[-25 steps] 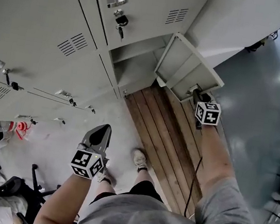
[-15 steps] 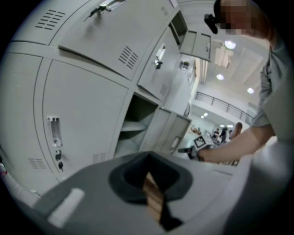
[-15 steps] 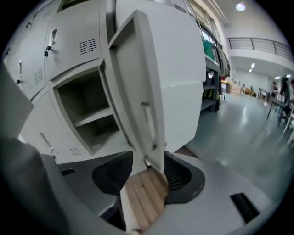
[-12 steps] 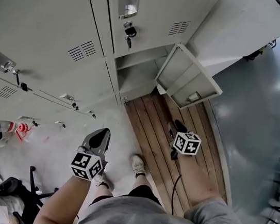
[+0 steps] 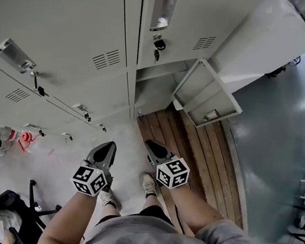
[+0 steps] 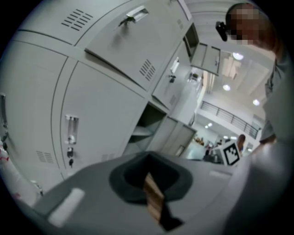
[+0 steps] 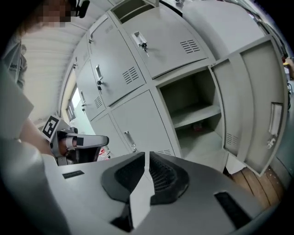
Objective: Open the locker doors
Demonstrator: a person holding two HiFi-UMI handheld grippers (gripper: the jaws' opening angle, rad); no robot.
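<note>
The right hand-held gripper (image 5: pixel 150 145) hangs low in front of the person. Its jaws are closing to a thin slit with nothing between them, and it touches no part of the lockers. The left hand-held gripper (image 5: pixel 111 146) is beside it, jaws pressed together and likewise empty.

Just beyond the right one stands the open locker door (image 5: pixel 207 95), the bottom door of its column. It is swung wide out over the wooden floor boards (image 5: pixel 197 148) and shows its inner face. Directly left of that door its compartment (image 5: pixel 155 93) lies exposed, bare apart from a shelf. That step of the task looks done.

Above the open door, the next door up (image 5: pixel 182 20) is shut, with a key (image 5: pixel 159 44) hanging in its lock under a recessed handle. Further left of the open door, the neighbouring column is shut as well: one large door (image 5: pixel 60 17) with its handle (image 5: pixel 16 55), and a lower door (image 5: pixel 96 96) beneath it. In the left gripper view a door (image 6: pixel 205 58) much higher up seems to stand ajar, though it is small and hard to read.

In my judgement the work is at an early stage. One low door is clearly open, several are closed, and both grippers are free to go to the next handle.
</note>
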